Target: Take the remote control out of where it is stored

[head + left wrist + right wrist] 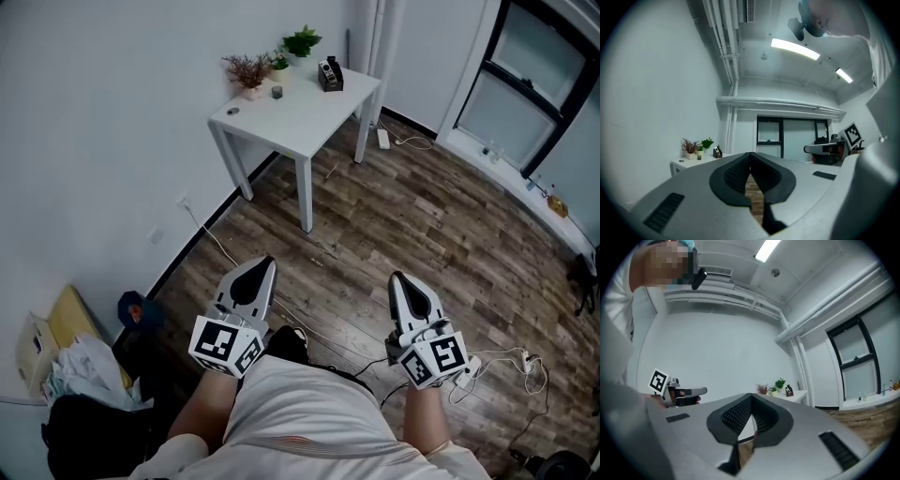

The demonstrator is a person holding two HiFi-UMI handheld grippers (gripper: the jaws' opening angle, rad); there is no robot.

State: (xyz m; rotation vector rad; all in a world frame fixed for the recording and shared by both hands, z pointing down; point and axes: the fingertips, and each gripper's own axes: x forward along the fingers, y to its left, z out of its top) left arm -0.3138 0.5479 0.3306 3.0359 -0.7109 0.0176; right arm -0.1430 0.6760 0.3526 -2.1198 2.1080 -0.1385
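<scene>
Two tools up close: the left gripper [262, 271] and right gripper [401, 282] are hovering by the body, jaws pressed together on nothing. This is looking like the approach. Next they're needing to cross the floor [422, 225] to the white table [305, 122], where the remote control [327, 67] seems to be standing in a black holder [333, 82] (no readable writing anywhere).

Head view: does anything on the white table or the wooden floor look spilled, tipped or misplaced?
Nothing on the white square table is tipped: the small potted plants and the black holder stand upright. Only loose white cables trail across the brown wooden floor, and a heap of bags lies by the wall.
</scene>
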